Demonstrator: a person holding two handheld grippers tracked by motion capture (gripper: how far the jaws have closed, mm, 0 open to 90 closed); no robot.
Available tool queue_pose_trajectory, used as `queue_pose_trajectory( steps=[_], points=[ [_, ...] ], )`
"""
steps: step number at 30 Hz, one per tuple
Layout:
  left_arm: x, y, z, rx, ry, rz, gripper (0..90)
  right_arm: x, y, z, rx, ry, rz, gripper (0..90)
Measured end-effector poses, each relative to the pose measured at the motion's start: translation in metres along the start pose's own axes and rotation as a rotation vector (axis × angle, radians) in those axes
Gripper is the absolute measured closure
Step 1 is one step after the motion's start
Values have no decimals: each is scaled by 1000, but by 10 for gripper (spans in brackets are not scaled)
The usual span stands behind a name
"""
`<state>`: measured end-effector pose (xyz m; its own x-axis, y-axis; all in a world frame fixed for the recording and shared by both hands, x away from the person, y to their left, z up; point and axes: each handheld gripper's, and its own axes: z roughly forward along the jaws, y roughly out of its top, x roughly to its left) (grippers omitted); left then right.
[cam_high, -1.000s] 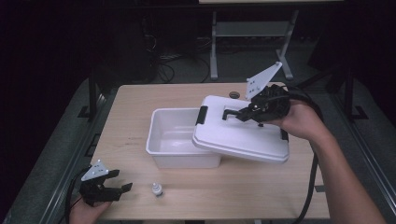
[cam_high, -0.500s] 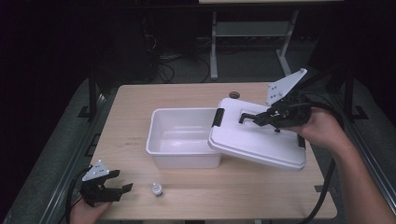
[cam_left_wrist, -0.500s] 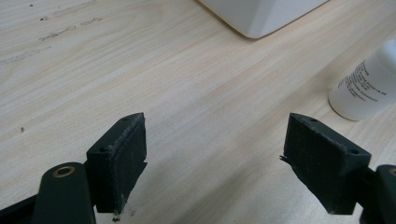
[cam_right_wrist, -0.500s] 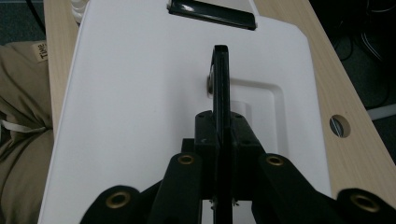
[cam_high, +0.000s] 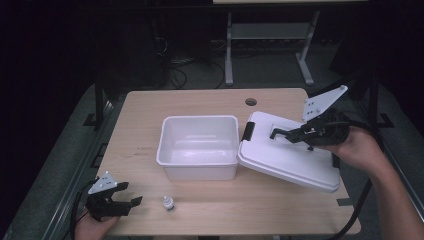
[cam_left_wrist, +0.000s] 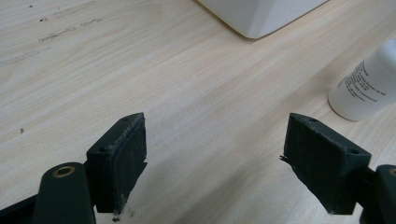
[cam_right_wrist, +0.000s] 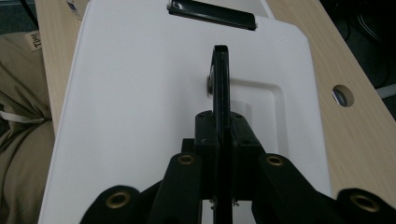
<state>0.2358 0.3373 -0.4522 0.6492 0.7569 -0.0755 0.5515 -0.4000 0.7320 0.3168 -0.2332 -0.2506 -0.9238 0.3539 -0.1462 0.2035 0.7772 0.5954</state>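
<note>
Right gripper (cam_high: 295, 135) jaws clamped on one lid's (cam_high: 290, 160) handle (cam_right_wrist: 220, 79), left gripper (cam_high: 131, 204) jaws apart

**Open table at the left fingers, lid under the right**

Bare table (cam_left_wrist: 187, 93) lies between and ahead of the left gripper (cam_left_wrist: 215, 158) fingers; a small white bottle (cam_left_wrist: 369, 88) stands just beyond the right-hand finger, the white bin (cam_high: 198, 145) farther ahead. The right gripper (cam_right_wrist: 220, 154) fingers pinch the lid's black handle (cam_right_wrist: 220, 84); the white lid (cam_high: 290, 160) spreads beneath them.
</note>
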Motion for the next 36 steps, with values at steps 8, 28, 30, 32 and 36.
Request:
queue_pose_trajectory(
  steps=[8,28,30,32,36],
  points=[
    [0,0,-1,-1,3,-2,211,1,-23,7,2,9,37,839],
    [0,0,0,1,5,-1,211,5,-71,39,6,34,113,839],
    [-1,0,0,2,6,1,211,6,-74,43,9,37,116,839],
    [-1,0,0,2,6,2,211,6,-77,48,9,40,121,839],
    [0,0,0,3,5,2,211,8,-83,55,13,46,129,839]
  ],
)
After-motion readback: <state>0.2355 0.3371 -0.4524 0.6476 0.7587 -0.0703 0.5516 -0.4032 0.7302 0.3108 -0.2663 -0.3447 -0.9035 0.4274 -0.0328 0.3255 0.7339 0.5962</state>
